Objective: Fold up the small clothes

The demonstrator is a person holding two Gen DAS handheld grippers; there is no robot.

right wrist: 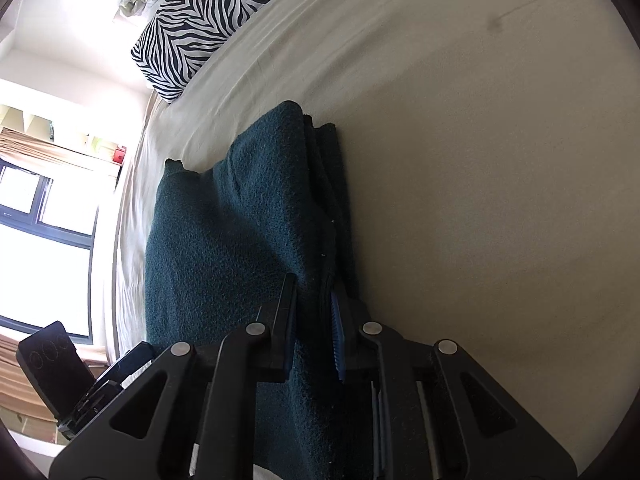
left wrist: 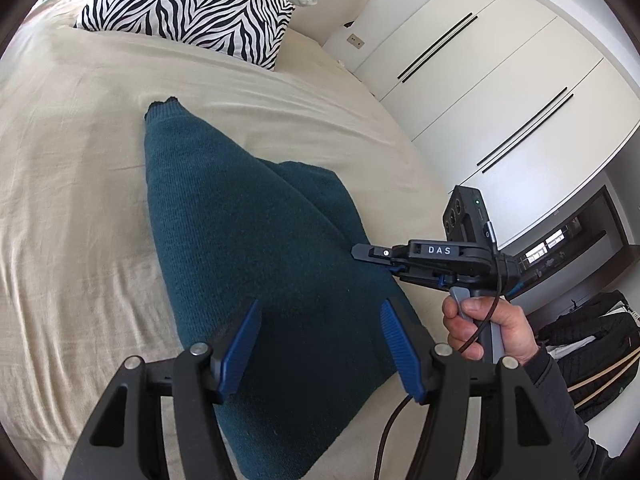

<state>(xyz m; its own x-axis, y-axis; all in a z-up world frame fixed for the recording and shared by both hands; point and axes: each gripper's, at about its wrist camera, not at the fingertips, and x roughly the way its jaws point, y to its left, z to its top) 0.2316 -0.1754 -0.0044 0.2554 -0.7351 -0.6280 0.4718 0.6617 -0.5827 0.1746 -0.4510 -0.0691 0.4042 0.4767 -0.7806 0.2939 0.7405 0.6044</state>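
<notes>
Left gripper [left wrist: 318, 312]: nearest the lens in the left wrist view; blue pads [left wrist: 240, 344] spread wide, nothing between them, held above the near part of the garment without touching it.
Right gripper [right wrist: 314, 308]: jaws pressed almost together, pinching a raised fold of the knit; cloth fills the gap between the pads. In the left wrist view it reaches in from the right, tip at the garment's right edge.
Right hand [left wrist: 490, 330]: wrapped round the grey handle of the right gripper, dark sleeve behind it, a thin cable looping past the fingers.
Teal sweater [left wrist: 256, 248]: dark teal knit, lying on the bed, partly folded; one flap overlaps the main body along a diagonal crease; a narrow end points toward the pillow. Right edge lifted where it is gripped.
Bedsheet [left wrist: 80, 160]: beige, lightly wrinkled, under the whole garment.
Zebra pillow [left wrist: 188, 4]: black-and-white stripes, at the head of the bed, well apart from the sweater.
Wardrobe [left wrist: 500, 80]: white doors with long dark handles, beyond the bed's right side.
Window [right wrist: 44, 216]: dark-framed, bright, far left in the right wrist view.
</notes>
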